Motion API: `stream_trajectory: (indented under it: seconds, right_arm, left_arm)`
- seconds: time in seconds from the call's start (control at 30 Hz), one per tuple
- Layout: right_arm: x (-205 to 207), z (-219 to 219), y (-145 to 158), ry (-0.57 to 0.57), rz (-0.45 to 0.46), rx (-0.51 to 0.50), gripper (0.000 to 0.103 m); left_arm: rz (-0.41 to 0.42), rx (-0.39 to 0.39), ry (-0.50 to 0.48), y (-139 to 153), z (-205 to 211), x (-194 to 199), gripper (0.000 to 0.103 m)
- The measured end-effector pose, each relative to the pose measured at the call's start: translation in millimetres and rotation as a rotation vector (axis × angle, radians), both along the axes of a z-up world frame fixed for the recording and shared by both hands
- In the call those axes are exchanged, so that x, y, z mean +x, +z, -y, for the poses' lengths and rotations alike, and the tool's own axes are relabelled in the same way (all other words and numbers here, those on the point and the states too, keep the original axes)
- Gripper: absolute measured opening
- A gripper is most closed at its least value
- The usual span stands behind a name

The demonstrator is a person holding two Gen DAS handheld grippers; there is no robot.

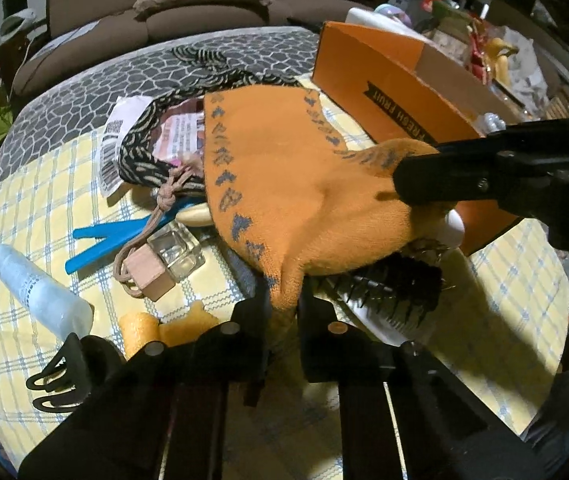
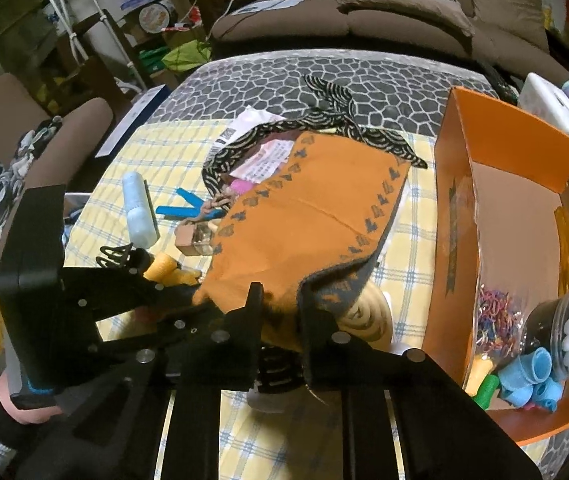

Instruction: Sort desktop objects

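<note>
An orange cloth [image 1: 284, 184] with a grey pattern border is lifted over the table; it also shows in the right wrist view [image 2: 308, 216]. My left gripper [image 1: 284, 308] is shut on its near corner. My right gripper [image 2: 280, 308] is shut on another corner; it enters the left wrist view from the right [image 1: 416, 184]. An orange cardboard box [image 2: 464, 200] stands at the right, holding curlers, beads and rubber bands. A black hairbrush [image 1: 400, 288] lies under the cloth.
On the yellow checked tablecloth [image 1: 44, 184] lie a clear bottle [image 1: 40, 292], blue tongs [image 1: 104, 240], a wooden cube with a glass block [image 1: 152, 272], orange foam rollers [image 1: 140, 328], a black hair claw [image 1: 60, 376] and a black patterned pouch [image 1: 144, 152]. A brown sofa [image 2: 364, 12] stands behind.
</note>
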State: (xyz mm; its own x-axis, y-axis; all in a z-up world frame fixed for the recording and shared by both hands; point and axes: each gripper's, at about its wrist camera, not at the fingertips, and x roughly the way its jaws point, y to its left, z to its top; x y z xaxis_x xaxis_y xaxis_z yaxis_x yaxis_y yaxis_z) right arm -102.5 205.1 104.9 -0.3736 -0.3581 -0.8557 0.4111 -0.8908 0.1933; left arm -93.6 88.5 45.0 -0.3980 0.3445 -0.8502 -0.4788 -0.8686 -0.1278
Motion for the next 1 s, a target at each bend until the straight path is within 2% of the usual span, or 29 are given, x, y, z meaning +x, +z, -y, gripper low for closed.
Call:
stream_trajectory:
  seconds: [0.4, 0.6, 0.8, 1.0]
  right_arm:
    - [-14, -6, 35, -0.035, -0.070, -0.054, 0.013]
    - [-36, -13, 45, -0.067, -0.085, -0.056, 0.012]
    - [-64, -21, 49, -0.096, -0.096, -0.053, 0.012]
    - [-89, -24, 43, -0.109, -0.100, -0.023, 0.014]
  left_arm:
    - [-0.072, 0.073, 0.018, 53, 13, -18, 0.008]
    - [-0.103, 0.049, 0.007, 72, 2, -46, 0.008]
    - [-0.128, 0.015, -0.015, 79, -14, -70, 0.008]
    - [-0.110, -0.008, -0.006, 67, -22, -102, 0.008]
